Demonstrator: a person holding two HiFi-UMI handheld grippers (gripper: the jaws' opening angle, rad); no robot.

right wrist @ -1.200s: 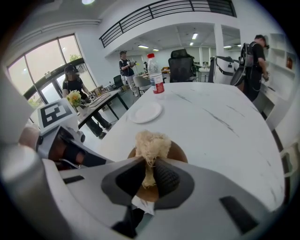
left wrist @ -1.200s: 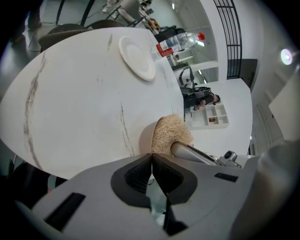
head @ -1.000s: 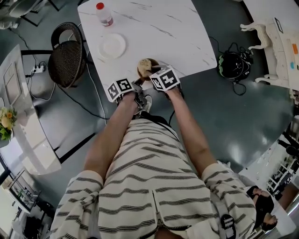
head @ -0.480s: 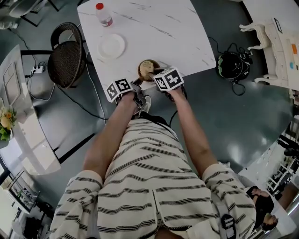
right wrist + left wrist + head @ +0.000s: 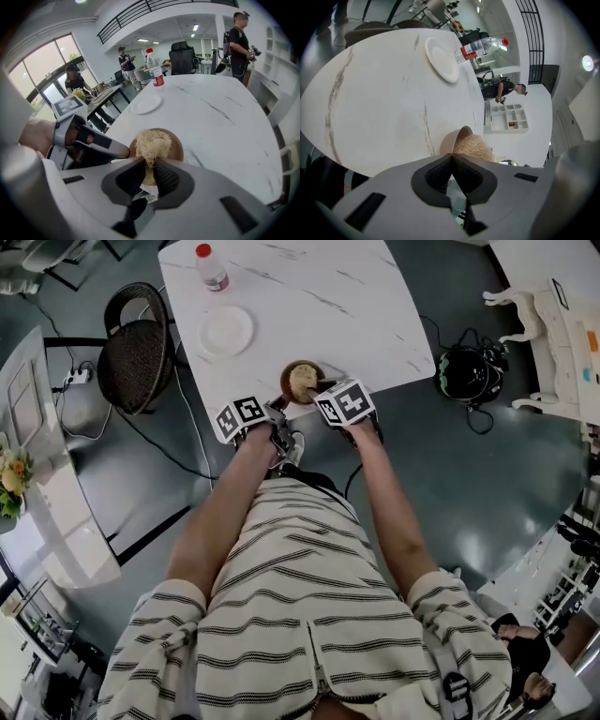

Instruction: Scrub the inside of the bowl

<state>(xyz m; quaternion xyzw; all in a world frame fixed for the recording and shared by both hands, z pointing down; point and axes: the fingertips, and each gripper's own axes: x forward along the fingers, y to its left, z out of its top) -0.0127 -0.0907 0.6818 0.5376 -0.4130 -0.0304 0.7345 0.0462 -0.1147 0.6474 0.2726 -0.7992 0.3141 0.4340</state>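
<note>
A brown bowl [image 5: 286, 377] stands near the front edge of the white marble table [image 5: 309, 296]. A straw-coloured fibre scrubber [image 5: 303, 382] sits inside it. My right gripper [image 5: 322, 387] reaches in from the right and is shut on the scrubber [image 5: 152, 140], pressing it into the bowl [image 5: 179, 144]. My left gripper [image 5: 277, 411] comes from the left, and its jaws are closed at the bowl's near rim [image 5: 452, 140]. The scrubber [image 5: 474, 146] bulges over that rim. The bowl's bottom is hidden under the scrubber.
A white plate [image 5: 226, 331] and a red-capped water bottle [image 5: 211, 268] are farther back on the table. A wicker chair [image 5: 136, 351] stands to the left, and a black helmet with cables [image 5: 464, 371] lies on the floor to the right. People stand in the room beyond.
My right gripper has shifted a little to the right with the scrubber inside the bowl. The left gripper has stayed at the rim.
</note>
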